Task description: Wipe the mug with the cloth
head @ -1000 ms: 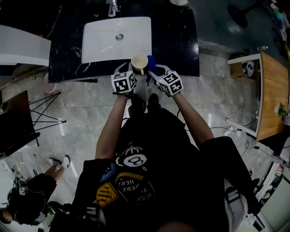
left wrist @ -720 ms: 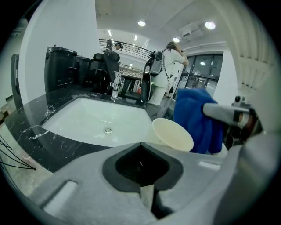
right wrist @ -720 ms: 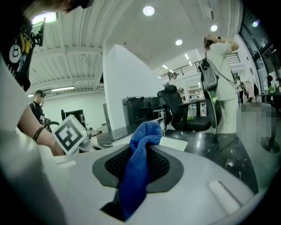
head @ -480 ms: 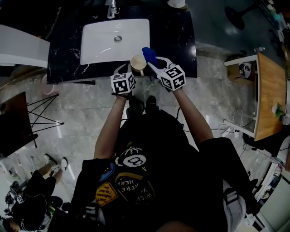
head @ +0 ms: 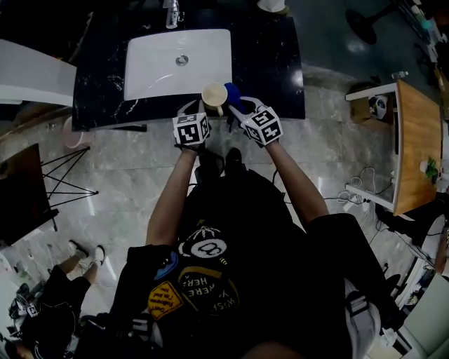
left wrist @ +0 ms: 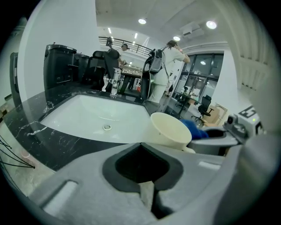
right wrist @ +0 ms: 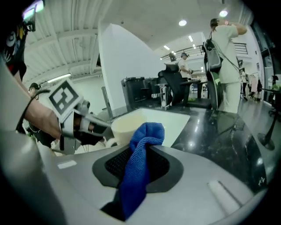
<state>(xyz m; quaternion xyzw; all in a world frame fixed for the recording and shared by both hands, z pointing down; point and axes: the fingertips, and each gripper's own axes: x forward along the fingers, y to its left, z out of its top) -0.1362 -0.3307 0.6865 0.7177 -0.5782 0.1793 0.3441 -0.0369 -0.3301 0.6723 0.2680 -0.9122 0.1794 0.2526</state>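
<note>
A cream mug (head: 215,94) hangs over the front edge of the black counter (head: 273,63), mouth up. My left gripper (head: 203,107) is shut on the mug by its handle; in the left gripper view a cream piece (left wrist: 147,193) sits pinched between the jaws, with the mug (left wrist: 171,131) just beyond. My right gripper (head: 236,105) is shut on a blue cloth (head: 233,91), which rests against the mug's right side. In the right gripper view the cloth (right wrist: 139,158) bunches out of the jaws toward the mug (right wrist: 125,127).
A white sink basin (head: 178,61) with a faucet (head: 172,12) lies just behind the mug. A wooden table (head: 419,140) stands at the right, a black wire rack (head: 70,168) at the left. A person (head: 42,315) crouches bottom left.
The right gripper lifted the blue cloth up and farther along the mug's side, then brought it back down against the mug. The left gripper and mug barely moved.
</note>
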